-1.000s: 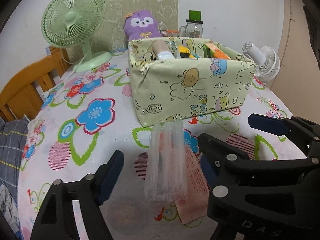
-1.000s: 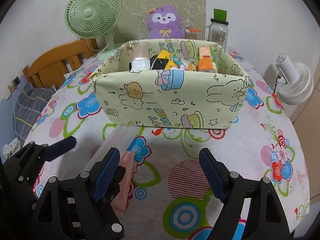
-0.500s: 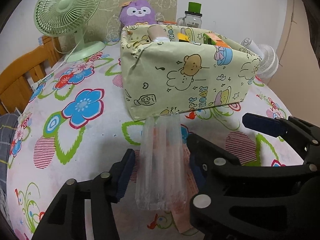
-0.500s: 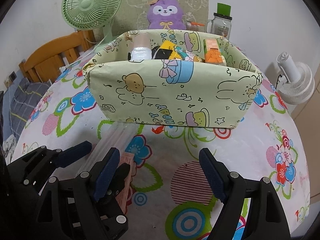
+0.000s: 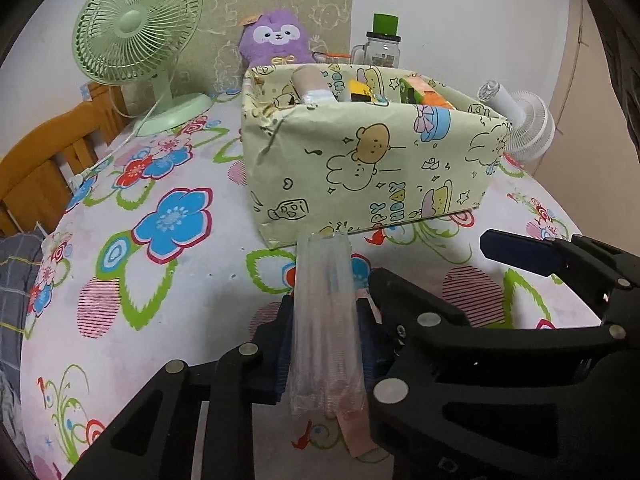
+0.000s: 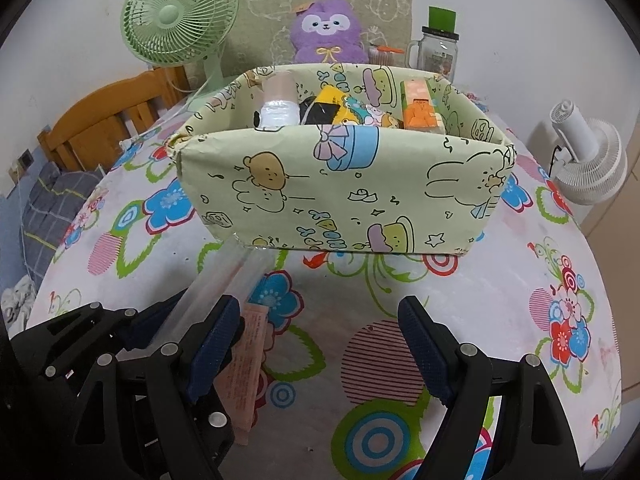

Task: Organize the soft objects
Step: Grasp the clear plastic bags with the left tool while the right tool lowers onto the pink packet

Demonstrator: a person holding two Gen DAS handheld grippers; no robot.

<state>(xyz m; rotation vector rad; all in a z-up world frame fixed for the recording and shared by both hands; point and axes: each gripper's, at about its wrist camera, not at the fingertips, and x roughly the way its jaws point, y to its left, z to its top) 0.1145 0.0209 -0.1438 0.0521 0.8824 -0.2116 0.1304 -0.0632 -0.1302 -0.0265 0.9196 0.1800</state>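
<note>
A clear air-cushion packing strip (image 5: 326, 320) lies on the floral tablecloth, its far end against a yellow-green cartoon-print box (image 5: 372, 168). My left gripper (image 5: 326, 340) is shut on the strip. It also shows in the right wrist view (image 6: 224, 280). A pink flat packet (image 6: 244, 376) lies beside and partly under the strip. My right gripper (image 6: 320, 352) is open and empty, just right of the left one, in front of the box (image 6: 344, 196). The box holds a roll, a yellow-black item and an orange pack.
A green fan (image 5: 138, 36) stands at the back left. A purple plush (image 5: 276, 38) and a glass jar with a green lid (image 5: 382, 46) stand behind the box. A white fan (image 5: 524, 120) is at the right. A wooden chair (image 5: 44, 160) is at the left.
My left gripper has moved forward and closed its fingers on the air-cushion strip. The right gripper has stayed open and edged a little closer to the box.
</note>
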